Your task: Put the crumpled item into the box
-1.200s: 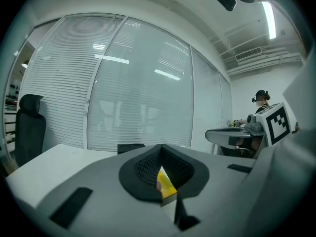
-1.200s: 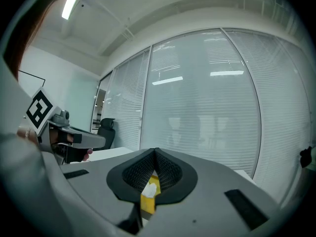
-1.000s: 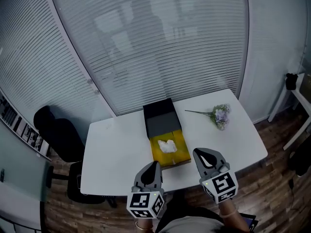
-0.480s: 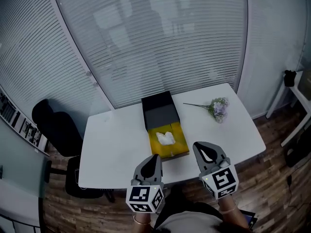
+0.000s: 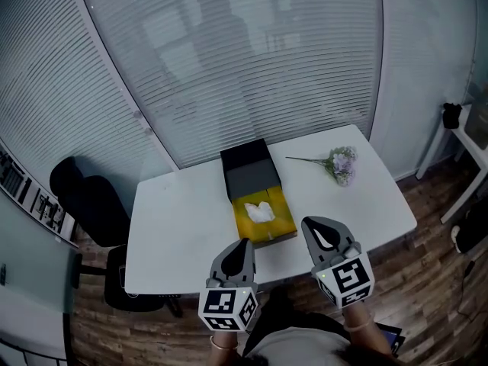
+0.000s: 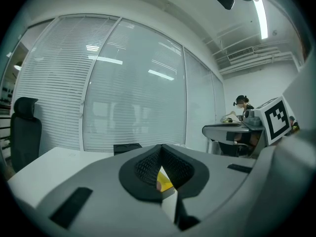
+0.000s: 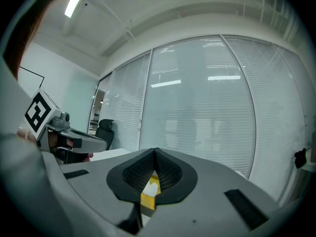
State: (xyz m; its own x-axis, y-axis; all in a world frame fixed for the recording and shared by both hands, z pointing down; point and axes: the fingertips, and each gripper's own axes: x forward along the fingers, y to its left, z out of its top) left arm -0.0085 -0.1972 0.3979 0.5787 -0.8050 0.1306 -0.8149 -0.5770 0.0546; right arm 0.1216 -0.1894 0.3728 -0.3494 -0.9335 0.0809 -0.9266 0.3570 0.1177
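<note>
A white crumpled item (image 5: 260, 212) lies inside the yellow tray of the box (image 5: 282, 221), whose black lid (image 5: 249, 173) stands open behind it on the white table (image 5: 179, 227). Both grippers hang below the table's near edge, apart from the box. My left gripper (image 5: 243, 245) is shut with nothing in it, and so is my right gripper (image 5: 317, 229). In the left gripper view, the left gripper (image 6: 160, 150) shows a sliver of yellow box (image 6: 165, 183) under its closed tips. In the right gripper view, the crumpled item (image 7: 152, 185) shows beneath the right gripper (image 7: 155, 154).
A small bunch of pale purple flowers (image 5: 338, 163) lies on the table's right part. A black office chair (image 5: 90, 204) stands at the table's left end. Glass walls with blinds run behind the table. A wooden floor lies around it.
The view has shifted a little, so table and box sit slightly higher and further left in the picture. Both grippers stay shut near the table's front edge. The crumpled item stays in the box.
</note>
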